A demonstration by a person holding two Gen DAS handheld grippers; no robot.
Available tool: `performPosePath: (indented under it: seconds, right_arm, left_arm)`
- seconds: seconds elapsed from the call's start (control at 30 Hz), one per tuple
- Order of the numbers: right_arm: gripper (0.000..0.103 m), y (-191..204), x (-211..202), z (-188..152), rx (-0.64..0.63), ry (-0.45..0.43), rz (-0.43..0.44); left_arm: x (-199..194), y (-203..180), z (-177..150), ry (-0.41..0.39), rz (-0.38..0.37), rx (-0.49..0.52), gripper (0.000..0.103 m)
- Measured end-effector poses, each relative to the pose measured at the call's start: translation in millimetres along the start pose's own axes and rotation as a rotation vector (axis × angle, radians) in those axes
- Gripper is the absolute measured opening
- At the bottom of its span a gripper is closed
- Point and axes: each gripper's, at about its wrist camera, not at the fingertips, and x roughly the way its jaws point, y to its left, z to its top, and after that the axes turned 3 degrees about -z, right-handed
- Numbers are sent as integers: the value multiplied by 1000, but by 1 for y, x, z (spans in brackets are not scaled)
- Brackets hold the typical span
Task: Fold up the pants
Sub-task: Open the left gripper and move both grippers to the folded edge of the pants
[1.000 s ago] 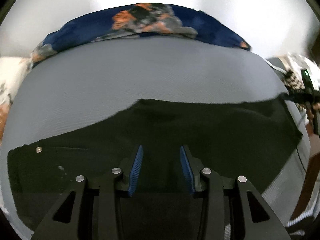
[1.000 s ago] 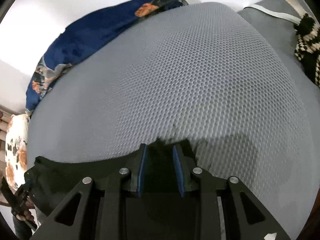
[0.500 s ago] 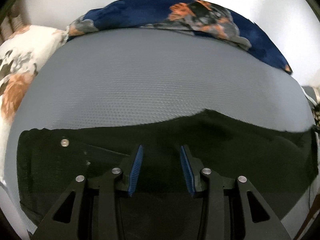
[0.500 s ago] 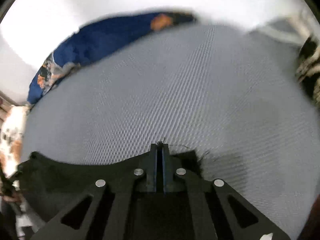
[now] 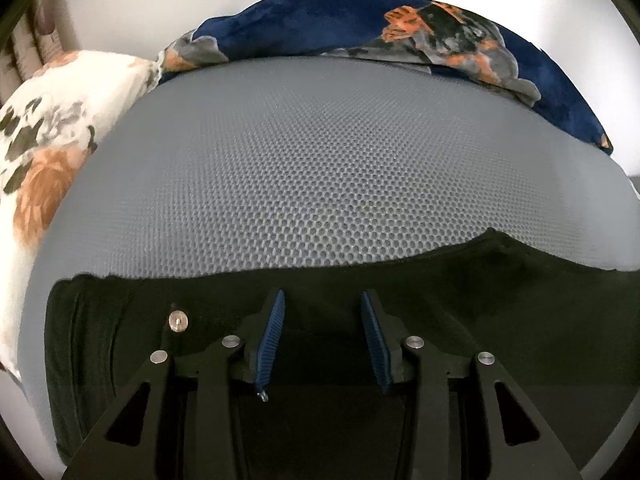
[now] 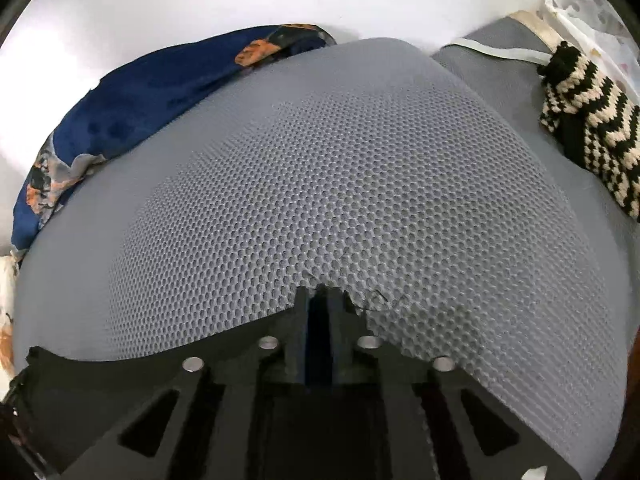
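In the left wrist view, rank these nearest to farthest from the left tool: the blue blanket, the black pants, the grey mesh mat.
From the left tool:
1. Black pants, directly beneath its fingers.
2. Grey mesh mat, just ahead.
3. Blue blanket, along the far edge by the wall.

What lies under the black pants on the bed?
The black pants lie on a grey honeycomb-mesh mat, which shows beyond their far edge. Anything directly beneath the pants is covered and cannot be seen.
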Motion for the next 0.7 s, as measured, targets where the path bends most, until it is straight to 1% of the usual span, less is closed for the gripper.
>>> performPosePath:
  seconds: [0.03,0.13,0.2,0.3,0.4,0.47,0.6,0.7]
  right_arm:
    - [25,-2,-11,-2,8,-15,7]
    - [25,-11,-44,-15,37,-28,3]
    - [25,-25,-62,-31,77,-15,25]
    - [26,-49,-81,-61,134,5,-2]
    - [26,-70,-87,-90,221,43,8]
    - [26,-78,-86,-107,258,69,7]
    - [26,-77,-71,-129,296,131,38]
    - [25,-71,-61,-135,298,148,36]
  left_arm:
    - [2,1,2,3,6,-5,42]
    - [1,5,4,3,-4,-26,42]
    - [-6,3,1,-13,-3,-5,42]
    - [-20,-2,-10,-28,-23,38,43]
    - [-31,-3,-23,-24,-51,57,46]
    - [-39,-2,-31,-18,-66,69,46]
    - [-47,0,-45,-14,-76,91,48]
    - [-48,4,-52,-10,-63,92,49]
